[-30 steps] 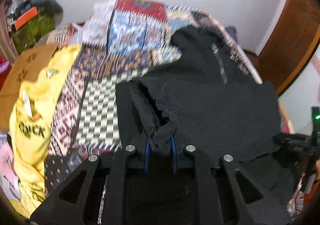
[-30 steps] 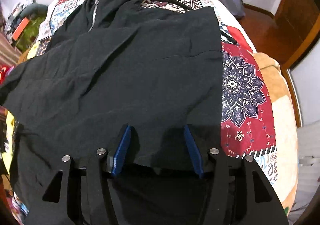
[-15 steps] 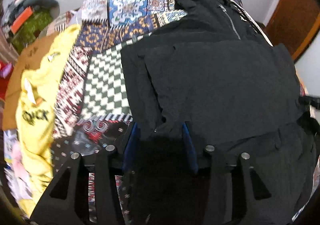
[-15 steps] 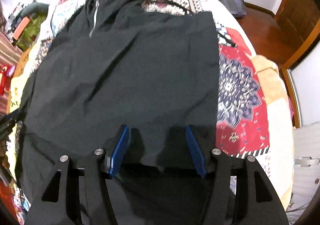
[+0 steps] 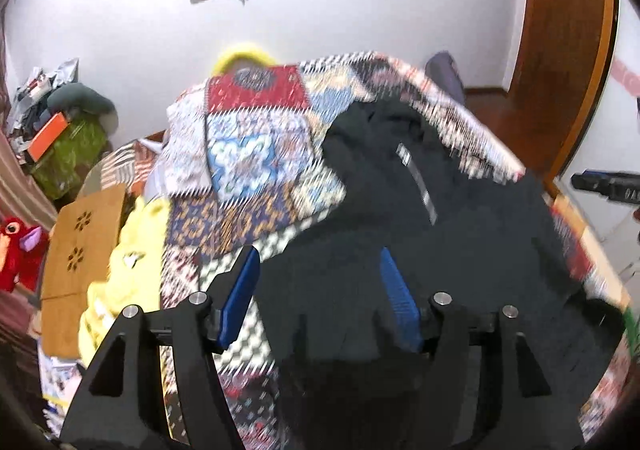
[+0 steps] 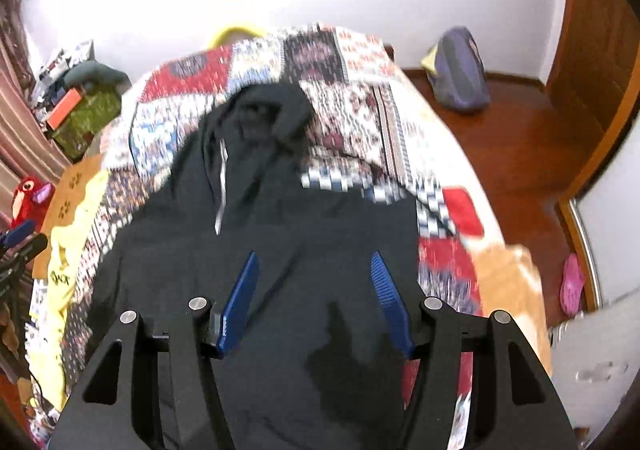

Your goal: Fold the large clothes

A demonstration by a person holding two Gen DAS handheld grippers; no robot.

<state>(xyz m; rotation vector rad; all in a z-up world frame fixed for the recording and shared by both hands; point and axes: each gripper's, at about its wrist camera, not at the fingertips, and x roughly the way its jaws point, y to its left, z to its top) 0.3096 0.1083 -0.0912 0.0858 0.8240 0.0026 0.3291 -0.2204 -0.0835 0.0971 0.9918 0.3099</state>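
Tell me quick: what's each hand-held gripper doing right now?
Left hand-held gripper: open, has just been opening, nothing gripped, above the black hoodie.
Right hand-held gripper: open, holding nothing, above the hoodie.

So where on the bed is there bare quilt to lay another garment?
Bare quilt lies beyond the black hoodie toward the wall, and right of it toward the orange blanket. The left edge is crowded: yellow shirt, wooden board.

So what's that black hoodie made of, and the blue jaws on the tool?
The black hoodie looks like soft matte knit, perhaps cotton fleece: it creases softly, without shine, and has a silvery zip. The blue pads look like ribbed rubber or plastic, judging by their fine ridges; the picture can't settle which.
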